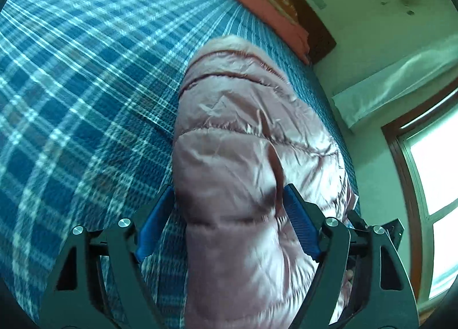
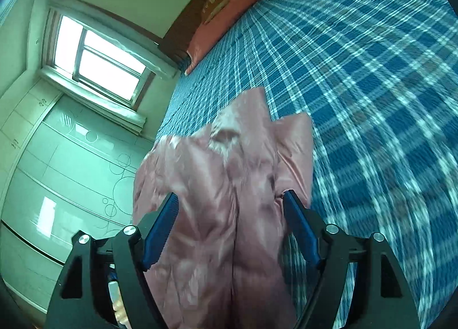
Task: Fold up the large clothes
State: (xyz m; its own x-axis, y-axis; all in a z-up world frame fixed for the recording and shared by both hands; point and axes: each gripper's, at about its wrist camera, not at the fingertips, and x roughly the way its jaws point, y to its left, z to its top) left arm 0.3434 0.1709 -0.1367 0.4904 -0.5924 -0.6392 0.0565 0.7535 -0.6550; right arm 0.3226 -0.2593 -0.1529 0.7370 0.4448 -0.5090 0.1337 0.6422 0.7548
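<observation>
A shiny pink quilted jacket lies bunched lengthwise on the blue plaid bedspread. My left gripper stands wide over its near end, the puffy fabric filling most of the gap between the blue pads; a strip of bedspread shows beside the left pad. In the right wrist view the jacket runs away from me with a loose flap on the bedspread. My right gripper is also spread wide, with the jacket between its pads and not squeezed.
A pink pillow lies against the dark wooden headboard at the far end. The window and a pale wardrobe stand past the bed's edge beside the jacket. Wide plaid bedspread stretches away on the other side.
</observation>
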